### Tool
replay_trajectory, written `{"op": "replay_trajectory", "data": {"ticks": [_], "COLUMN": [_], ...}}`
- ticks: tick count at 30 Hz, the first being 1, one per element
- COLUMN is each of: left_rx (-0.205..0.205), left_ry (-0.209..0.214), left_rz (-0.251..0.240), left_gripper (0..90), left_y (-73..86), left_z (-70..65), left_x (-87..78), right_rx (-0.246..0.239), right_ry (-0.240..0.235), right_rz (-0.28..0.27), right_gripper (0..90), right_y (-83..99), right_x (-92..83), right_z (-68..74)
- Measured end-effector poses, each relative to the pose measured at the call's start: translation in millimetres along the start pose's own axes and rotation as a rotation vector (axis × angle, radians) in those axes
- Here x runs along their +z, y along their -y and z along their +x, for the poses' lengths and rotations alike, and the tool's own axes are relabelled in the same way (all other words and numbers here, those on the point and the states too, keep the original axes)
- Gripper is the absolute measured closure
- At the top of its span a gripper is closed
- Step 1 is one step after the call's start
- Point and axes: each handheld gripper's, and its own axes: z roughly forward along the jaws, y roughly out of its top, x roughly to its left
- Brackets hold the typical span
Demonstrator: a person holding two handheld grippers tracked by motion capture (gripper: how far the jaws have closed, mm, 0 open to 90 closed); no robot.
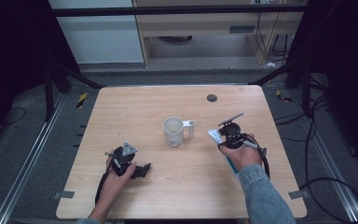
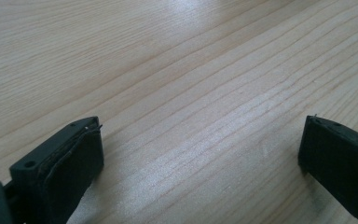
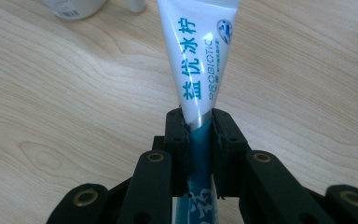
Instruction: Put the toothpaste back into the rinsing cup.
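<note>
The right tongs (image 3: 200,128) are clamped on a toothpaste tube (image 3: 200,60), lifted just right of the white mug (image 1: 174,131) but not yet inside; the left tongs (image 2: 200,154) stand apart, empty, on the tabletop (image 1: 177,186).

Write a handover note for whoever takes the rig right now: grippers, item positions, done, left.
Right gripper: shut on the toothpaste tube, clamped near its flat crimped end, held off the table just right of the white mug.
Left gripper: open, holding nothing, low over bare wood at front left.
Mug: upright at mid-table, handle towards the tube, nothing visible inside.
Done: tube picked up.
Left, probably: carry the tube over the mug and stand it inside.
</note>
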Motion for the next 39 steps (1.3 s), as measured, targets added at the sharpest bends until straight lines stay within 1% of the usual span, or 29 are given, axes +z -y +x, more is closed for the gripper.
{"op": "replay_trajectory", "data": {"ticks": [2, 3, 6, 7, 9, 11, 12, 17, 23, 27, 32, 39], "left_rx": [0.0, 0.0, -0.001, 0.0, -0.001, -0.001, -0.001, -0.004, -0.004, -0.004, -0.004, -0.004], "left_ry": [0.0, 0.0, 0.0, -0.001, -0.002, -0.002, -0.002, -0.002, -0.002, -0.002, -0.002, -0.002], "left_rz": [0.0, 0.0, 0.0, 0.0, 0.0, 0.0, 0.0, -0.003, -0.002, -0.003, -0.003, -0.003], "left_gripper": [0.0, 0.0, 0.0, 0.0, 0.0, 0.0, 0.0, 0.0, 0.0, 0.0, 0.0, 0.0], "left_y": [0.0, 0.0, 0.0, 0.1, 0.1, 0.1, 0.1, 0.1, 0.1, 0.1, 0.1, 0.1], "left_z": [0.0, 0.0, -0.1, -0.1, -0.2, -0.2, -0.2, -0.4, -0.4, -0.4, -0.4, -0.4], "left_x": [0.0, 0.0, 0.0, 0.0, -0.1, -0.1, -0.1, 0.1, 0.1, 0.1, 0.1, 0.1], "right_rx": [0.0, 0.002, 0.004, -0.001, 0.008, 0.001, 0.001, -0.003, -0.007, -0.009, -0.017, -0.024], "right_ry": [-0.01, -0.023, -0.03, -0.039, -0.054, -0.062, -0.062, -0.08, -0.083, -0.09, -0.096, -0.097], "right_rz": [-0.016, -0.038, -0.053, -0.077, -0.099, -0.122, -0.122, -0.162, -0.189, -0.202, -0.214, -0.222], "right_gripper": [78.1, 78.1, 78.1, 78.1, 78.1, 78.1, 78.1, 78.1, 78.1, 78.1, 78.1, 78.2], "right_y": [-1.1, -1.9, -2.8, -3.6, -4.2, -5.0, -5.0, -10.6, -16.8, -19.2, -21.0, -22.6], "right_x": [-2.4, -4.7, -6.9, -9.5, -13.1, -16.2, -16.2, -27.2, -34.8, -36.8, -37.1, -37.9], "right_z": [2.8, 4.4, 6.5, 8.2, 10.3, 12.0, 12.0, 16.1, 18.7, 20.3, 24.9, 27.4]}}
